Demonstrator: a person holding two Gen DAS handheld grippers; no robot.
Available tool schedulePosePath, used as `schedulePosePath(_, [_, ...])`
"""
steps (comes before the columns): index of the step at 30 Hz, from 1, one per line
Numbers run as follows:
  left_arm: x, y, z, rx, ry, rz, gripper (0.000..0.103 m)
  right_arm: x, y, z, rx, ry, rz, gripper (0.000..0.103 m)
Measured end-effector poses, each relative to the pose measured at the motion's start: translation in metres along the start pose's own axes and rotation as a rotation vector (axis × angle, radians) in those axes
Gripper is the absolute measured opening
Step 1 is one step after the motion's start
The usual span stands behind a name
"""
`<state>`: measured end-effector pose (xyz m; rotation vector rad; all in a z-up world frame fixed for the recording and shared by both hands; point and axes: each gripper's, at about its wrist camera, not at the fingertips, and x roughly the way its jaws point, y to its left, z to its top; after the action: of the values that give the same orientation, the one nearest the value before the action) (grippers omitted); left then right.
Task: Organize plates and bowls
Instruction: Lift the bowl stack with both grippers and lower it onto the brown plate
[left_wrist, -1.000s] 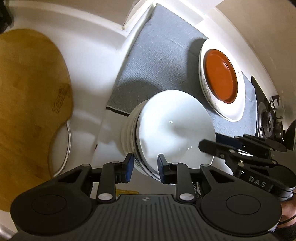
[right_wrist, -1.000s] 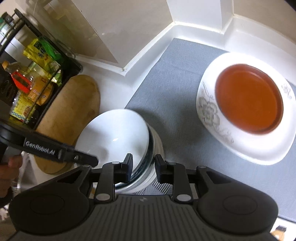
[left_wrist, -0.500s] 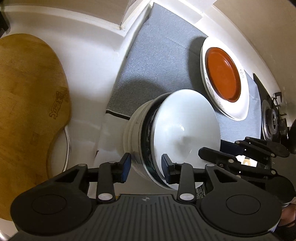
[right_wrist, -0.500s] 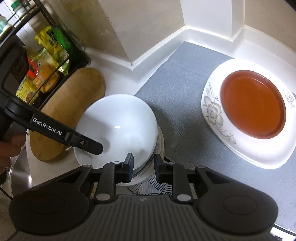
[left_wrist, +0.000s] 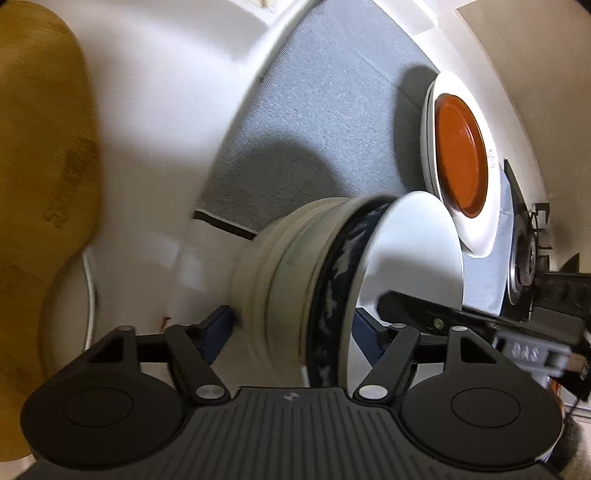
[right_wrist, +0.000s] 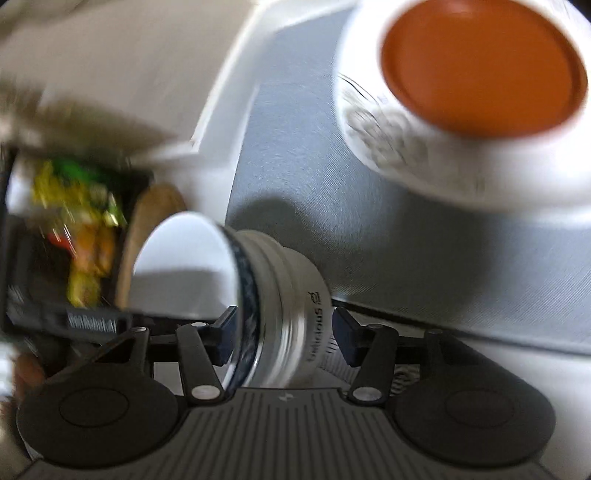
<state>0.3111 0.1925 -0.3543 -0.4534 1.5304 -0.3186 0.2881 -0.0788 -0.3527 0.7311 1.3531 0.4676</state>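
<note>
I had the left gripper (left_wrist: 291, 325) and right gripper (right_wrist: 284, 332) both spread wide, jaws straddling the bowl stack (left_wrist: 325, 266) from opposite sides at the gray mat (left_wrist: 317, 122)'s near edge, nothing clamped. Judged mid-grasp: next, close evenly, then carry it near the orange plate (right_wrist: 484, 62) beyond.

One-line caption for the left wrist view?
Open left gripper straddles stacked bowls beside the orange plate on a grey mat.
</note>
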Motion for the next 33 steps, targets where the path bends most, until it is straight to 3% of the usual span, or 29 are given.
schedulePosePath(4, [-0.005,-0.008,-0.007,0.067,-0.025,0.018,0.07,0.0,-0.01,-0.005,0.032,-0.017,0.031,0.063])
schedulePosePath(6, [-0.013,-0.01,-0.011,0.095,-0.047,0.023,0.059,-0.005,-0.006,-0.009,-0.001,-0.039,0.015,0.057])
schedulePosePath(9, [-0.022,-0.011,-0.015,0.123,-0.058,0.02,0.051,-0.014,0.005,-0.011,-0.064,-0.068,-0.009,0.047])
schedulePosePath(17, [-0.025,-0.024,-0.016,0.149,-0.054,0.089,0.048,-0.026,0.019,-0.007,-0.12,-0.067,-0.063,0.036])
schedulePosePath(33, [-0.026,-0.045,-0.007,0.14,-0.037,0.092,0.049,-0.052,0.034,-0.01,-0.116,-0.13,-0.093,0.035])
